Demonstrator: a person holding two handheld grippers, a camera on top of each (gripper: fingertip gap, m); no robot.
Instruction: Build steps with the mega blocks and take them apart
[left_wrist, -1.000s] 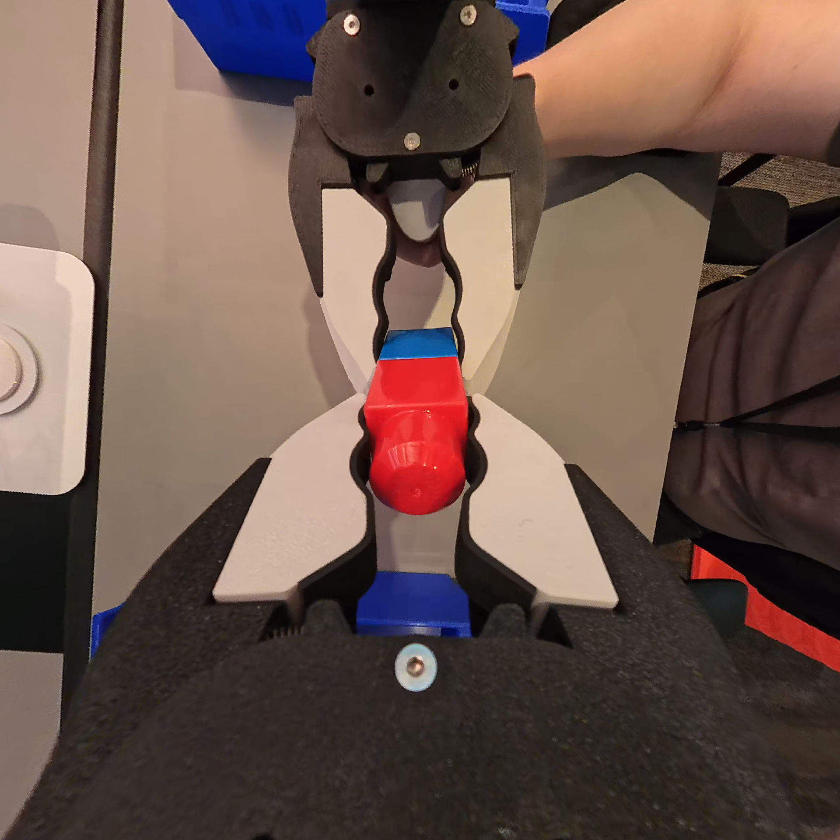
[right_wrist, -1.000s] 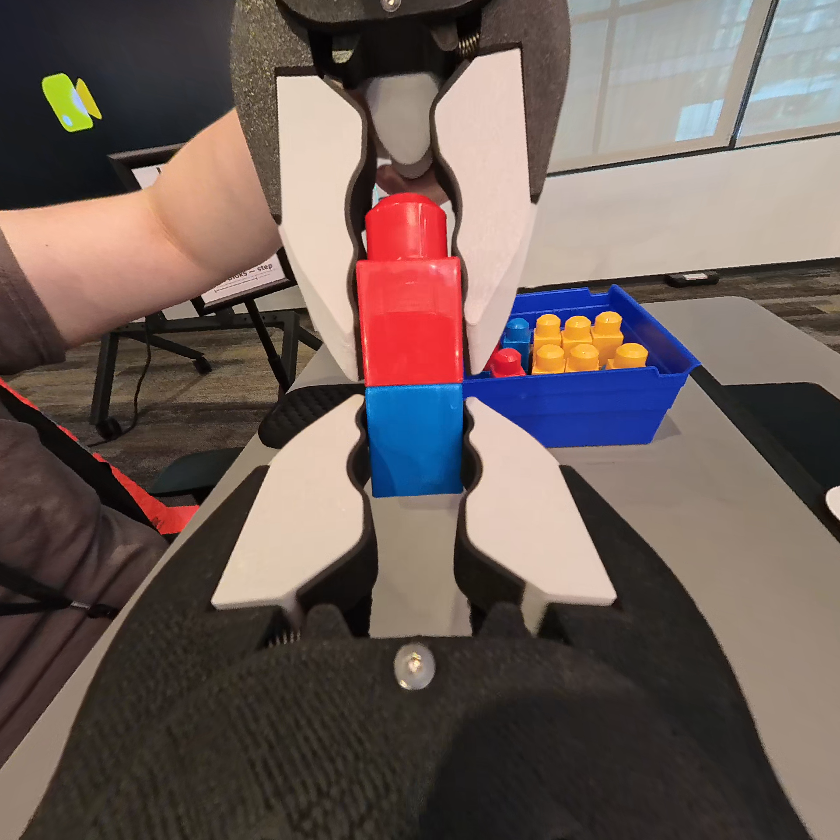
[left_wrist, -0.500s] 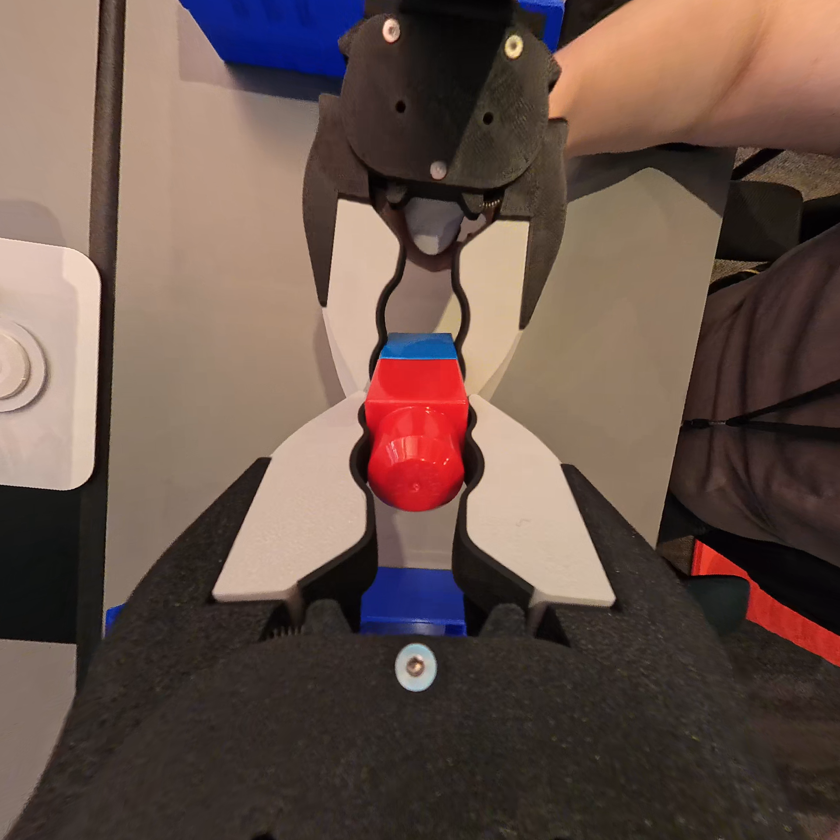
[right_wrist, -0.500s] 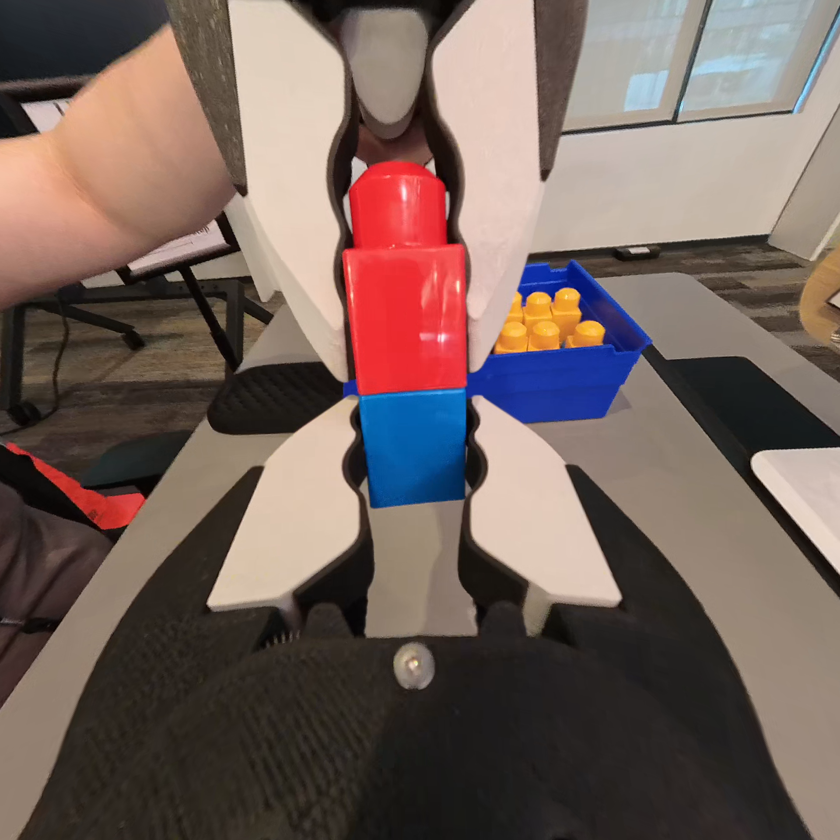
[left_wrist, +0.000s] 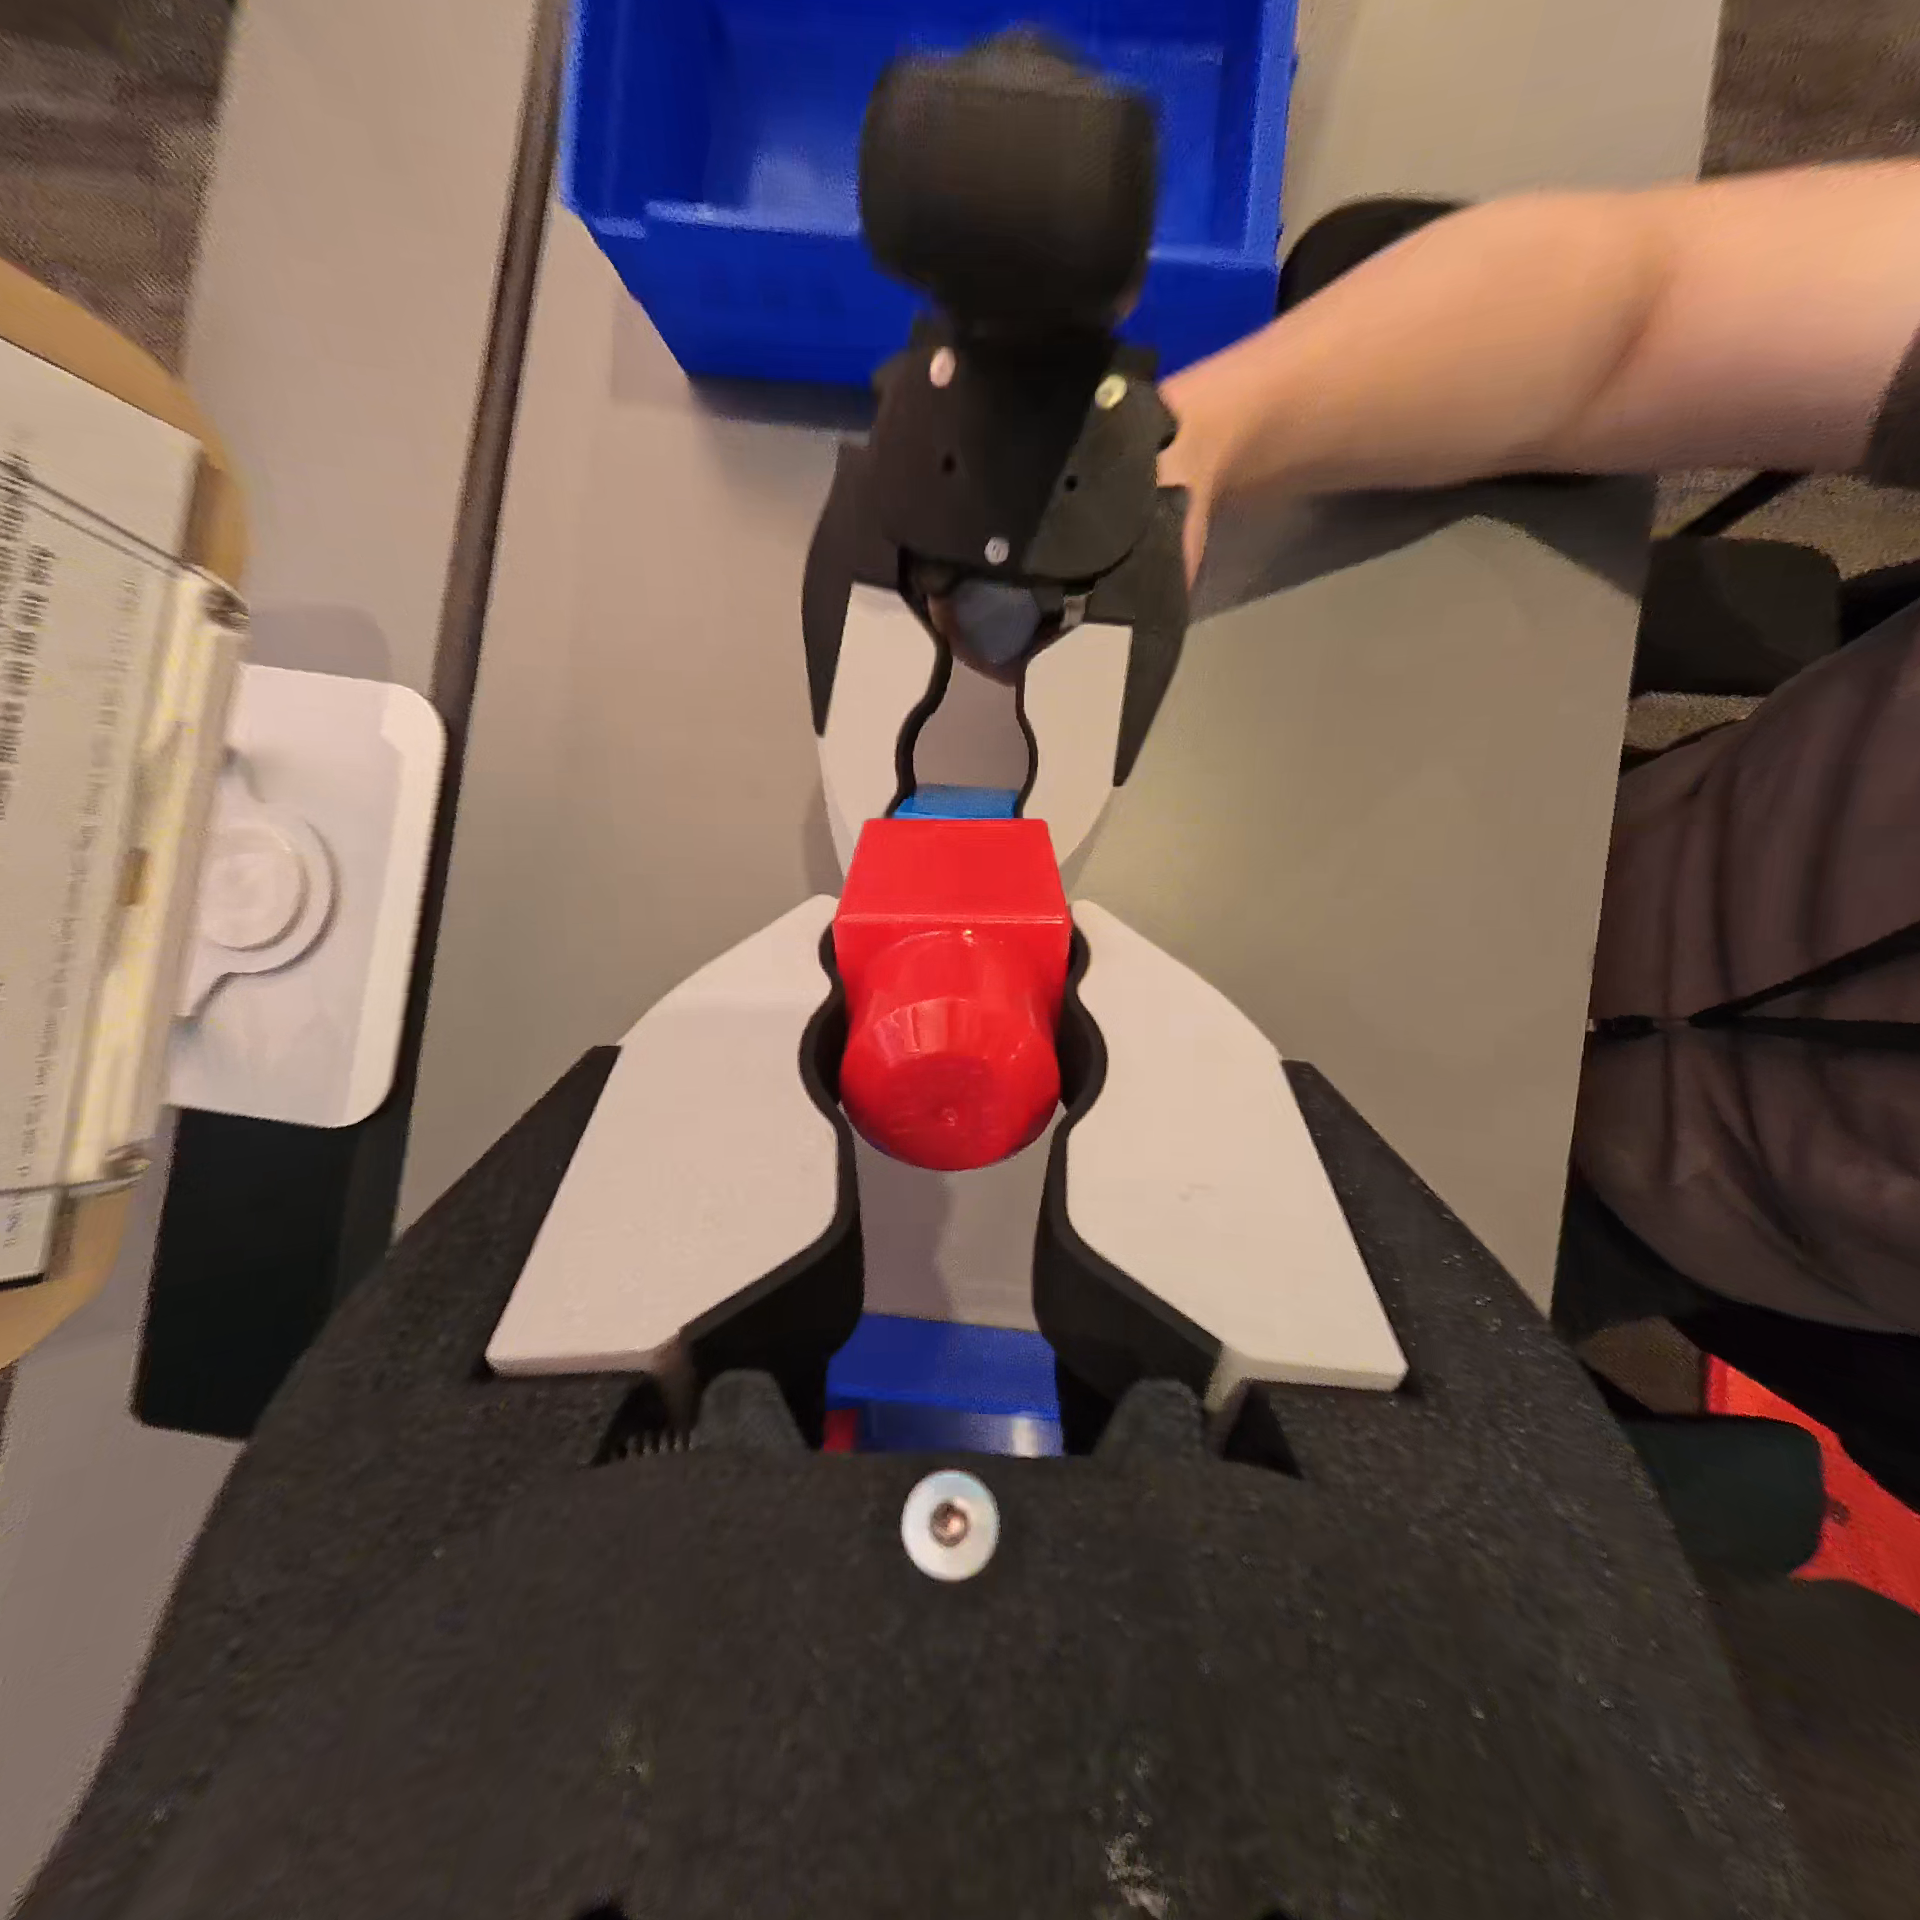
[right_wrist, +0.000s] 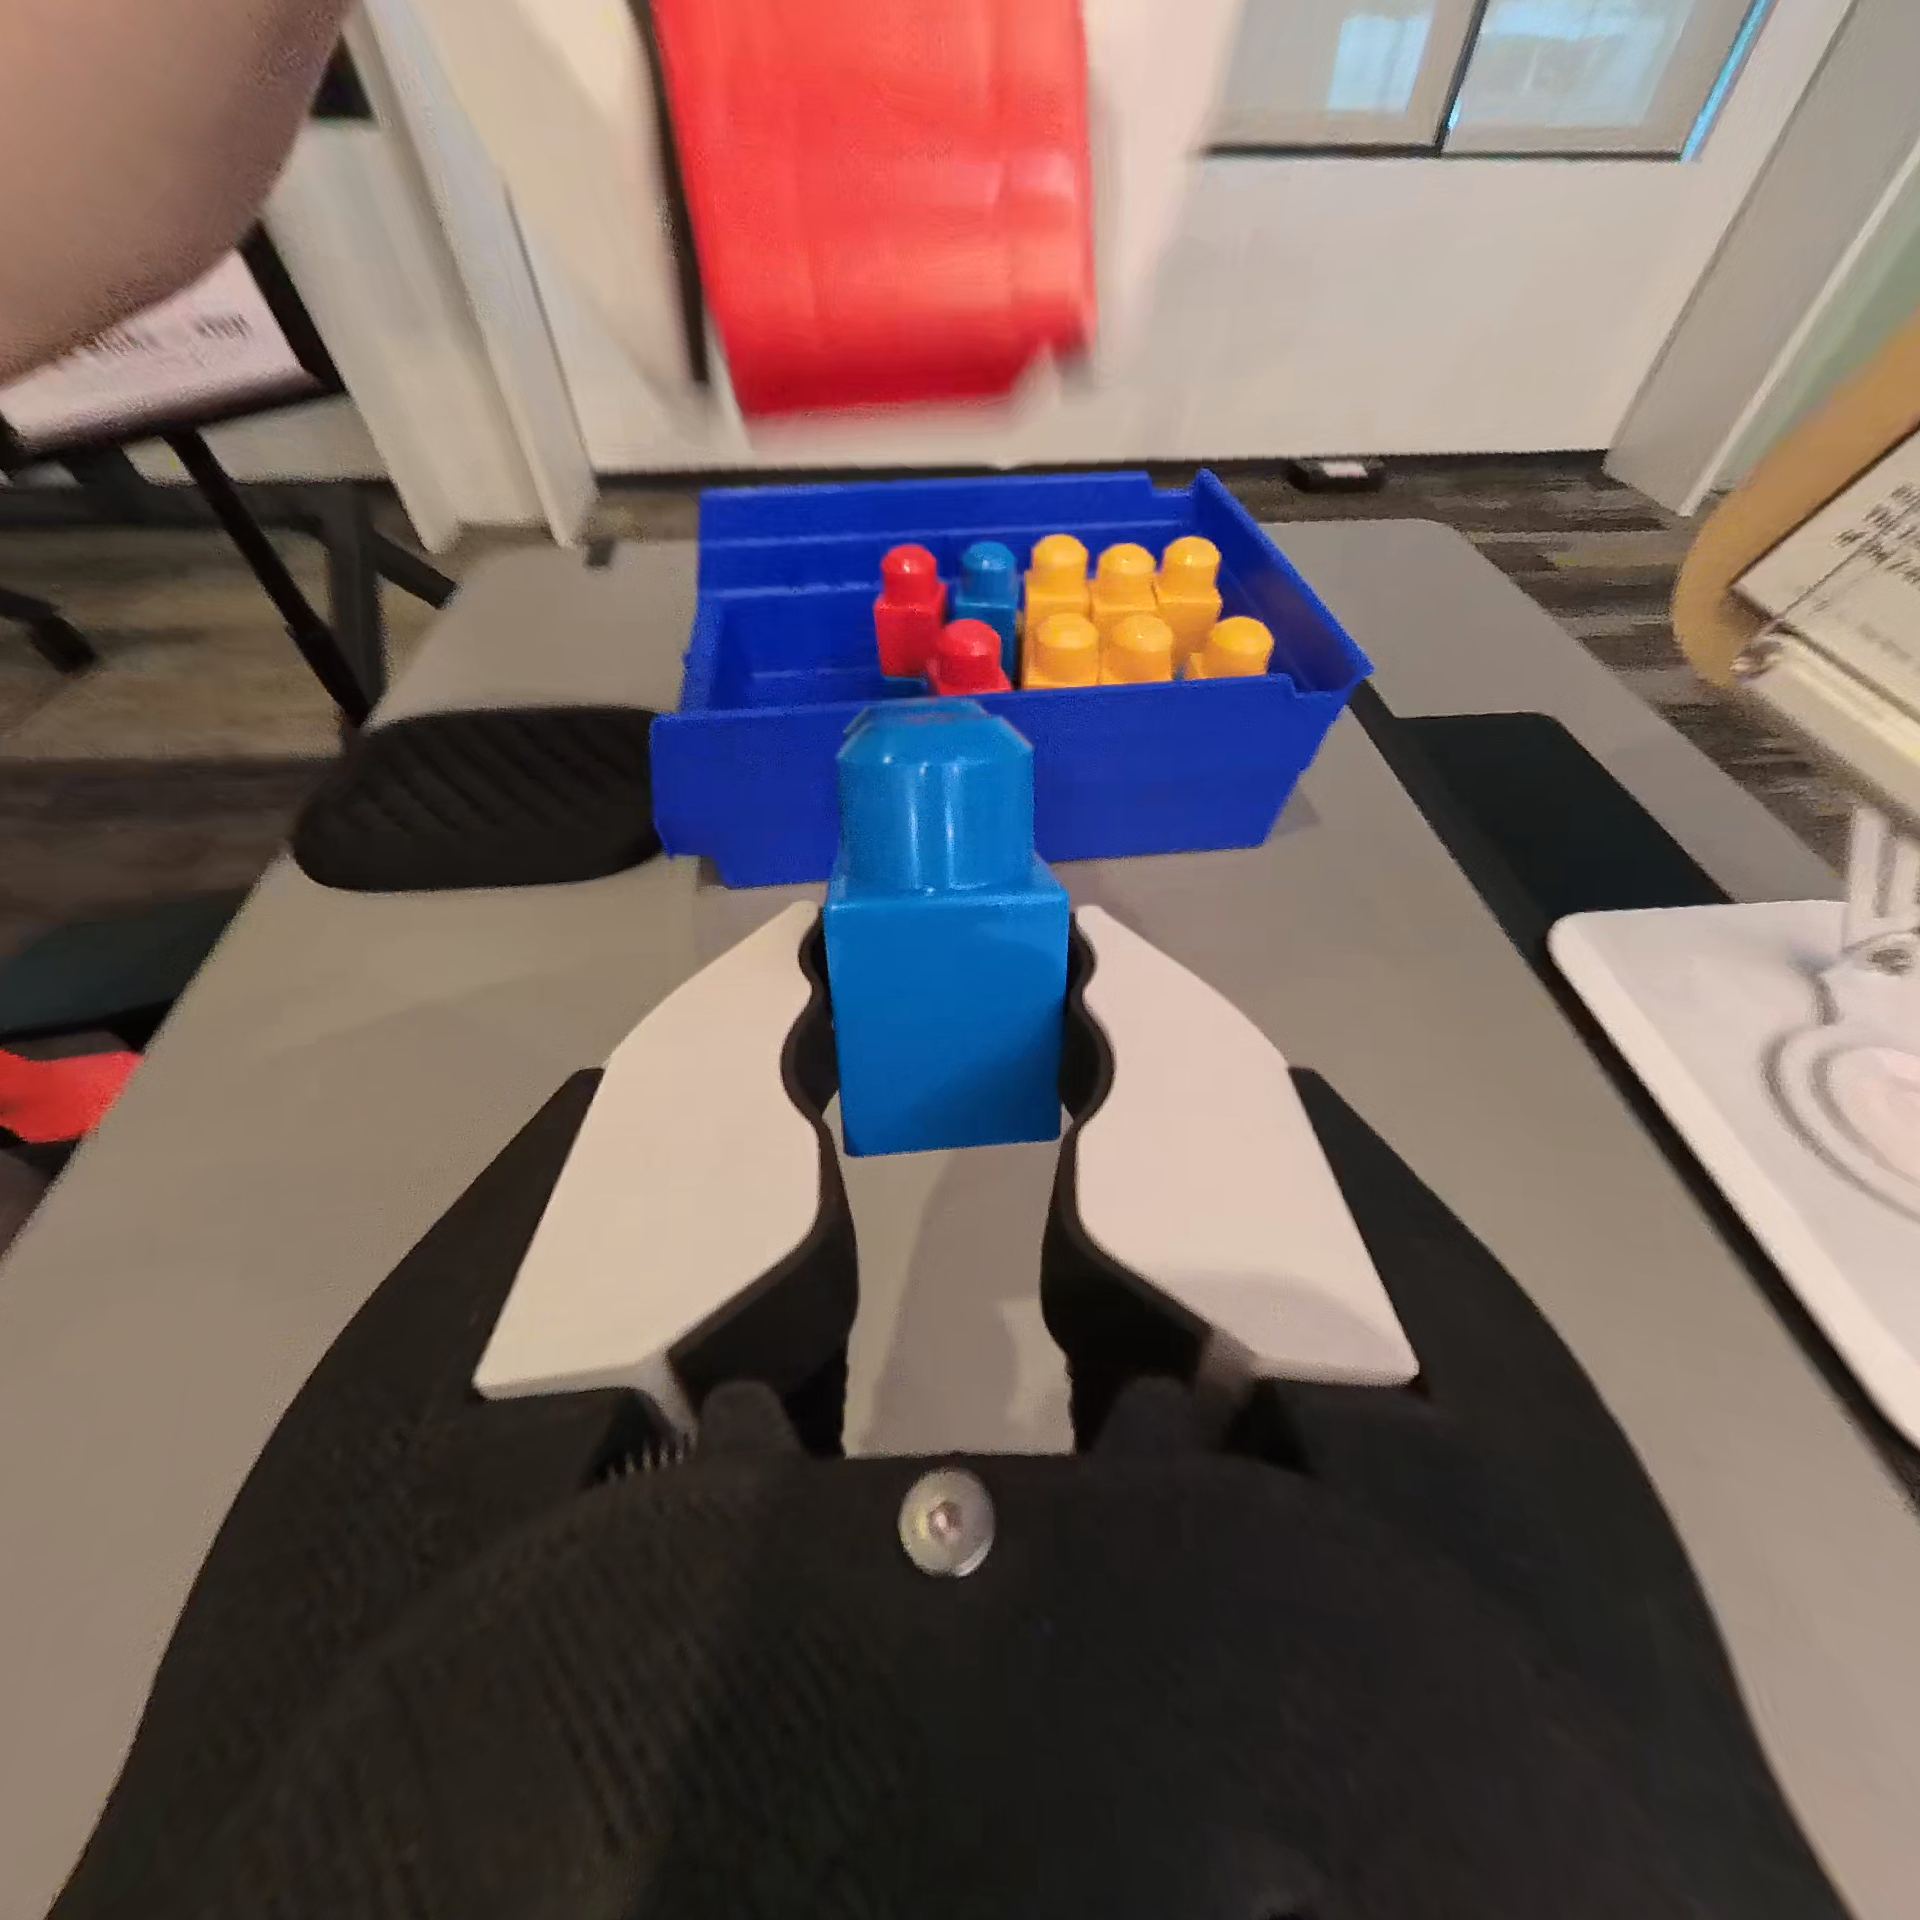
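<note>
Red block (left_wrist: 951, 971): pinched between the left tongs (left_wrist: 951, 997), stud pointing back at the camera; in the right wrist view it is a blurred red shape (right_wrist: 883, 197) up high, apart from the blue block.
Blue block (right_wrist: 945, 997): pinched by the right tongs (right_wrist: 945, 1029), stud aimed forward toward the bin; in the left wrist view only a sliver of it (left_wrist: 951, 802) shows behind the red block.
Left tongs: pressed onto the red block's sides.
Right tongs: pressed onto the blue block's sides; seen facing the left tongs (left_wrist: 961, 769) in the left wrist view, a bare forearm (left_wrist: 1538, 364) behind them.
Blue bin (right_wrist: 1143, 769): sits on the grey surface (right_wrist: 1351, 1018) beyond the blue block, holding yellow blocks (right_wrist: 1127, 623), two red blocks (right_wrist: 935, 634) and one blue one (right_wrist: 987, 587).
White tray (right_wrist: 1704, 1091): at the right edge of the surface.
</note>
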